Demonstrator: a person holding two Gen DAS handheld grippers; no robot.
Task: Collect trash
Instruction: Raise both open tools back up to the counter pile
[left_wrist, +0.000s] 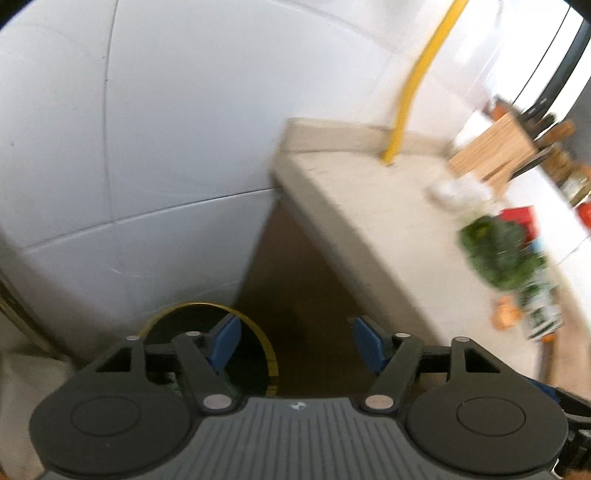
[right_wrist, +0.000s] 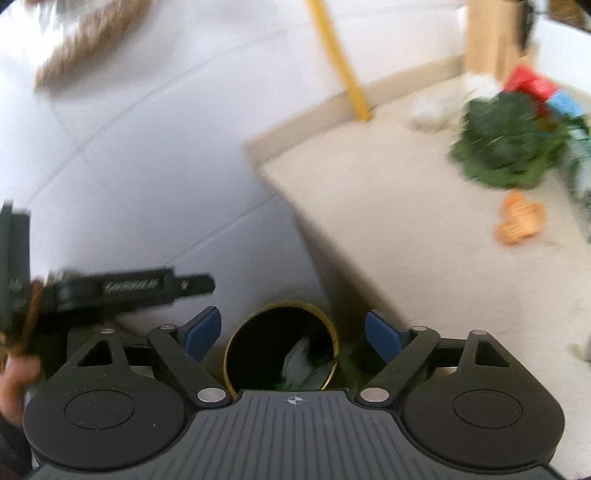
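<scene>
Both views are smeared, so the heap on my worktop (right_wrist: 369, 192) reads only as green leaves (right_wrist: 506, 147), an orange scrap (right_wrist: 521, 219) and pale wrappers (right_wrist: 436, 107). My right tool (right_wrist: 293, 332) and left tool (left_wrist: 295, 343) stand apart, empty. The gold-rimmed bin (right_wrist: 236, 339) sits below the worktop's near-left edge, half hidden, with crumpled waste inside.

Black bin (right_wrist: 280, 347) with gold rim — beige counter (right_wrist: 388, 206), yellow pipe (right_wrist: 340, 59), blue-padded tongs (right_wrist: 293, 332).
</scene>
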